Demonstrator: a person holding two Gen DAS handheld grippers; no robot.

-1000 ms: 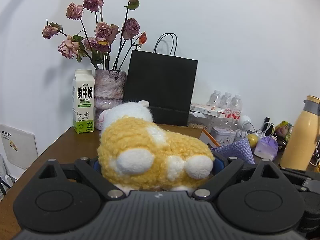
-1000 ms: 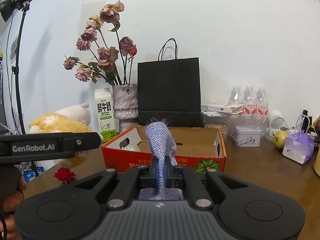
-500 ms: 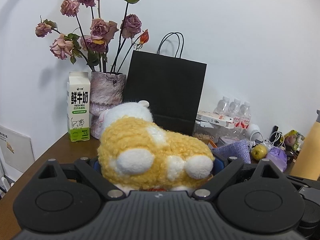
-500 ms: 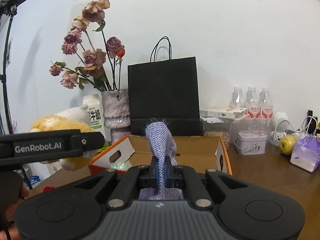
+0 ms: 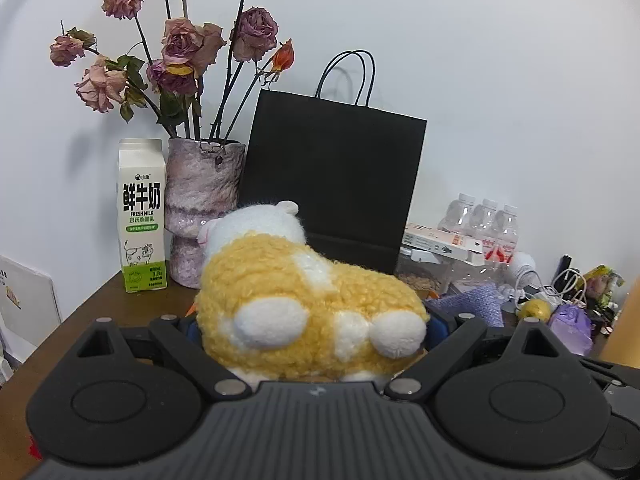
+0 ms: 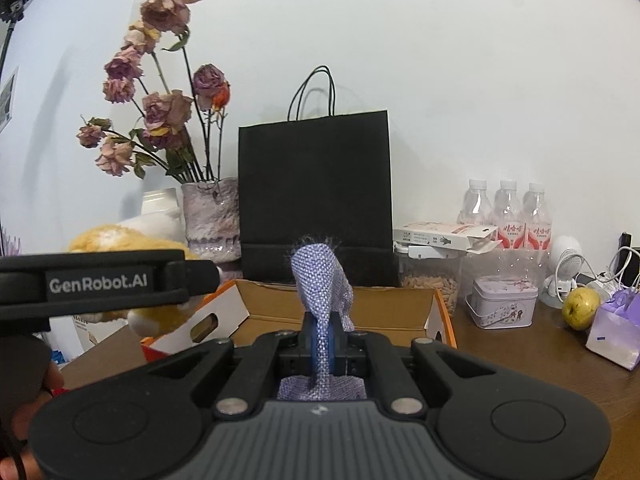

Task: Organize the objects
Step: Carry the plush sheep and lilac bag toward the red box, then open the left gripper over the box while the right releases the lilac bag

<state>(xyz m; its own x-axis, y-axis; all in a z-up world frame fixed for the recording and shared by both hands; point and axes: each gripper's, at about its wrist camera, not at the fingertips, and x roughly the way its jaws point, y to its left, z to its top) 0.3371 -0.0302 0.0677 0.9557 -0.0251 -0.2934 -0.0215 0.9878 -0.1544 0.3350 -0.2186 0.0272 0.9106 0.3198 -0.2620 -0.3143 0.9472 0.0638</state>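
Observation:
My left gripper (image 5: 312, 332) is shut on a yellow and white plush toy (image 5: 304, 312), held above the table. In the right wrist view the toy (image 6: 120, 240) and the left gripper's body (image 6: 100, 284) show at the left, beside the box. My right gripper (image 6: 322, 344) is shut on a purple woven cloth (image 6: 320, 280) that stands up between the fingers, just in front of an open orange cardboard box (image 6: 400, 312). The cloth also shows in the left wrist view (image 5: 472, 304).
At the back stand a black paper bag (image 6: 316, 200), a vase of dried roses (image 5: 204, 200) and a milk carton (image 5: 142, 216). To the right are water bottles (image 6: 508, 216), a small tin (image 6: 502, 306), a pear (image 6: 580, 308) and a purple pouch (image 6: 616, 332).
Both grippers have moved forward toward the box and the back wall, each keeping its hold. The left gripper with the toy now sits nearer the box's left flap.

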